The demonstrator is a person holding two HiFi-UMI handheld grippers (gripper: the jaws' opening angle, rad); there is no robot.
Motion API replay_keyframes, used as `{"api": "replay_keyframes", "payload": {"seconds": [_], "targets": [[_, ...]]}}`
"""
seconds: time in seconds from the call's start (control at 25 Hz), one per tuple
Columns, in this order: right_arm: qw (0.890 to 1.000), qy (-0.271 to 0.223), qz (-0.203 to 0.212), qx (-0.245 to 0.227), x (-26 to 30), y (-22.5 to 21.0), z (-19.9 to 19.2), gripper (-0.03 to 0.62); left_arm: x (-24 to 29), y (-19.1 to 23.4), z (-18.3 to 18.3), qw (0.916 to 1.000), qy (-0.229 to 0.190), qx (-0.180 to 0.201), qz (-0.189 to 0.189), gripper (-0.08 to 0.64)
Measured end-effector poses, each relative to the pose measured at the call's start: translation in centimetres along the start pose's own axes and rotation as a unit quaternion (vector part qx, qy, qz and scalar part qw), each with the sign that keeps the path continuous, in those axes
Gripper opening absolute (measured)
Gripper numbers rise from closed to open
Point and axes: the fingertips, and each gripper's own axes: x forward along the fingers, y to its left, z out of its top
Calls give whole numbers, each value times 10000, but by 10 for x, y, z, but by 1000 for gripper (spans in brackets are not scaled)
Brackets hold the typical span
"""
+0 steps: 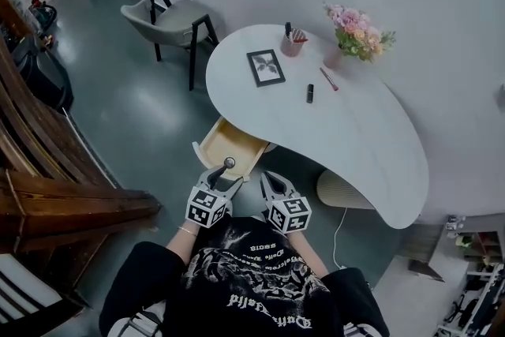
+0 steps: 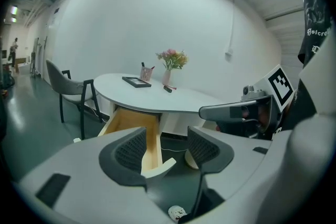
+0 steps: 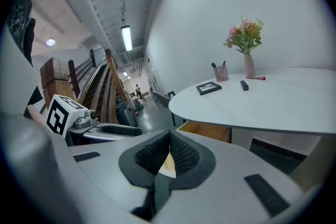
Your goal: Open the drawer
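Note:
The wooden drawer [image 1: 229, 144] stands pulled out from under the white curved table [image 1: 347, 130]; its inside looks bare. My left gripper [image 1: 226, 176] is open just in front of the drawer's pale front edge. In the left gripper view the drawer [image 2: 128, 126] runs away between and beyond the open left gripper [image 2: 165, 148], whose pads hold nothing. My right gripper [image 1: 272, 184] hangs beside it, a little right of the drawer. In the right gripper view the right gripper [image 3: 168, 157] is shut with nothing in it, and the drawer [image 3: 207, 131] shows under the table [image 3: 273, 102].
On the tabletop lie a picture frame [image 1: 266, 67], a pen cup [image 1: 292, 43], a vase of flowers [image 1: 359, 31], a small black item [image 1: 310, 93] and a pink pen [image 1: 329, 79]. A grey chair [image 1: 170, 16] stands at the table's far end. Wooden stairs [image 1: 47, 170] rise at left.

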Motion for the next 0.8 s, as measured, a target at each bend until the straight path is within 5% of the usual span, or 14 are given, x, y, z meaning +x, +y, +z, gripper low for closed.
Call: {"api": "replay_keyframes", "payload": {"seconds": [0.28,0.56,0.8], "targets": [[9999,-95,-82,1,-1,-3,6,26,6,-10,7,9992,-37,55,-398,245],[9999,-115,-125,-18,-3,-8,7,26,6,-7,13,9995,-181,90,-236,56],[9998,-84,-116,-160,-1,-6,6,26,6,-4,13,9995,-190,69,-239,25]]}}
